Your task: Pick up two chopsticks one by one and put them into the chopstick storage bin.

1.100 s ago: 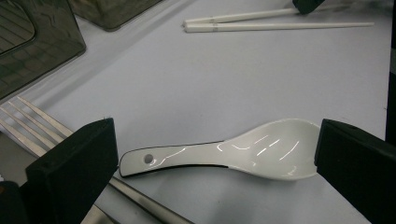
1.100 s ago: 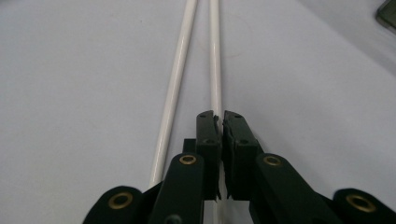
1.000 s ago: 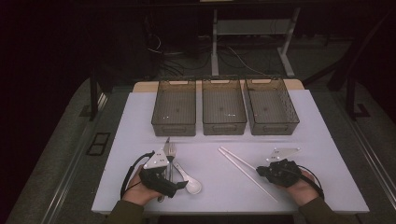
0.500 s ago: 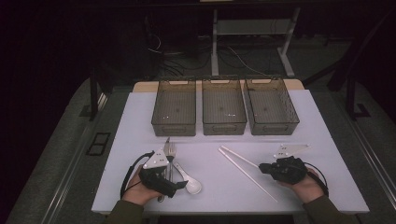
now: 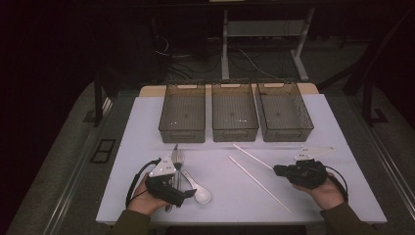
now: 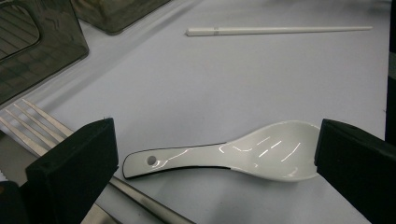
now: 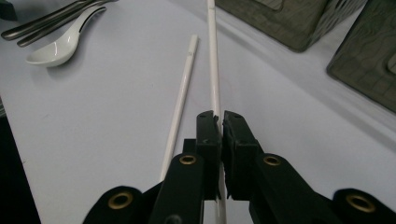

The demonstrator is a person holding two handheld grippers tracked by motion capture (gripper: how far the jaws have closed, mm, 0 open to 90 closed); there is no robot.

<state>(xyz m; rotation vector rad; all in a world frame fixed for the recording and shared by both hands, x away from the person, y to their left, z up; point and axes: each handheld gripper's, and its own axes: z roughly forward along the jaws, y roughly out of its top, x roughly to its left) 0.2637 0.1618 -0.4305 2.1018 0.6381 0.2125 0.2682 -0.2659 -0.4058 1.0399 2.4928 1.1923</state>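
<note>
My right gripper (image 7: 220,122) is shut on one white chopstick (image 7: 213,60), which runs away from the jaws toward the bins. The second chopstick (image 7: 180,105) lies flat on the table just to its left. In the high view the right gripper (image 5: 277,170) holds the near end of the held chopstick (image 5: 252,156), with the other chopstick (image 5: 259,183) in front of it. My left gripper (image 6: 215,140) stands open, its jaws on either side of a white ceramic spoon (image 6: 261,151) that rests on the table. Seen from above, the left gripper (image 5: 188,193) sits at the front left beside the spoon (image 5: 201,196).
Three dark see-through bins (image 5: 182,112) (image 5: 235,112) (image 5: 285,111) stand in a row at the back of the white table (image 5: 220,166). A metal fork (image 6: 28,126) and another steel utensil lie by the left gripper. The table's front edge is close to both hands.
The right gripper has lifted a little and shifted away from the front edge, carrying its end of the chopstick. The left hand has stayed put.
</note>
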